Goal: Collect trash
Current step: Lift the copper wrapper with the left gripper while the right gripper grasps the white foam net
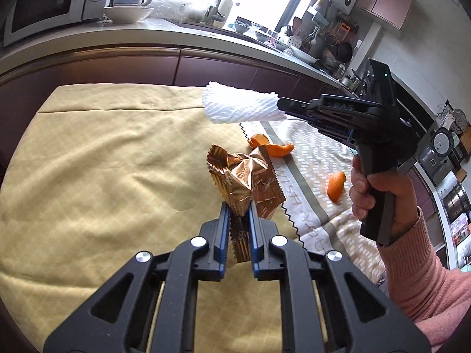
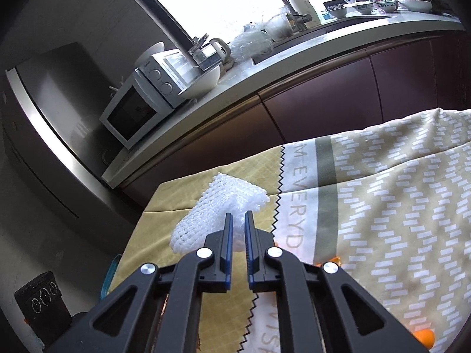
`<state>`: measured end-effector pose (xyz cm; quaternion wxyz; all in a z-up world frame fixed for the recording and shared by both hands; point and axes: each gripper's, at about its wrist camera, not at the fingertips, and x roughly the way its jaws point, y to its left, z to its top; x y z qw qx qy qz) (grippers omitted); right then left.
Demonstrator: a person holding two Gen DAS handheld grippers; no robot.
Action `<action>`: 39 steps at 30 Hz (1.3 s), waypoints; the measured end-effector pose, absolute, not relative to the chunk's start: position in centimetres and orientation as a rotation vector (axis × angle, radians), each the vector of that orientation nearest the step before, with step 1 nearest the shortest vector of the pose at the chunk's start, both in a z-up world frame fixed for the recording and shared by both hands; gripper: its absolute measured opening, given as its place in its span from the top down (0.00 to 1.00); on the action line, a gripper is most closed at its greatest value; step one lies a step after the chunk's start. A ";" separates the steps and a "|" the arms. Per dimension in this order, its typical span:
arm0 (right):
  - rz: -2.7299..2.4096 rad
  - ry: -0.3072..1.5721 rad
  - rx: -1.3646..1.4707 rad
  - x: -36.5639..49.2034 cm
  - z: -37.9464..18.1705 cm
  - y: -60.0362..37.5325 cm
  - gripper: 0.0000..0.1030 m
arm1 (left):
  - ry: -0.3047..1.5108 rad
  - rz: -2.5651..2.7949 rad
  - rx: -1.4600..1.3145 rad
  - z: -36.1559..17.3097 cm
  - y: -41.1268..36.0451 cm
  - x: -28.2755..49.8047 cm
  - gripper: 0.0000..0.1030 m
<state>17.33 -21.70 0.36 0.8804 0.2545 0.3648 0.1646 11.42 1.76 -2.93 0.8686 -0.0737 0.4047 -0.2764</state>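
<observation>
My left gripper (image 1: 239, 206) is shut on crumpled copper-gold foil wrappers (image 1: 245, 178), lifted above the yellow tablecloth (image 1: 103, 161). To the right in the left wrist view, a hand in a pink sleeve (image 1: 418, 270) holds my right gripper (image 1: 279, 104), which is shut on a white foam fruit net (image 1: 241, 106) raised over the table. In the right wrist view the right gripper (image 2: 238, 216) pinches that foam net (image 2: 223, 203) between its blue pads. Orange peel pieces (image 1: 272, 145) lie on the patterned cloth (image 1: 318, 158), with another peel (image 1: 337, 185) further right.
A kitchen counter (image 1: 188, 33) runs behind the table, with a microwave (image 1: 44, 3), a white bowl (image 1: 128, 13) and dishes. A steel fridge (image 2: 59, 94) stands left in the right wrist view. An orange peel (image 2: 424, 336) lies near that view's lower right.
</observation>
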 end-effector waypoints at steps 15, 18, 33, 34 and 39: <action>0.528 0.730 0.553 13.0 2.6 -15.5 0.94 | 0.784 -0.436 -0.213 -1.0 10.5 7.0 0.88; 0.560 0.728 0.555 12.6 2.8 -14.2 0.94 | 0.778 -0.405 -0.221 -0.8 12.1 6.2 0.88; 0.707 0.773 0.532 12.5 2.6 -6.9 0.94 | 0.761 -0.253 -0.273 -0.5 19.6 2.7 0.88; 0.714 0.776 0.532 12.6 2.6 -6.4 0.94 | 0.759 -0.247 -0.276 -0.5 20.0 2.6 0.88; 0.754 0.794 0.526 12.8 2.4 -4.6 0.94 | 0.753 -0.209 -0.283 -0.4 21.3 2.1 0.88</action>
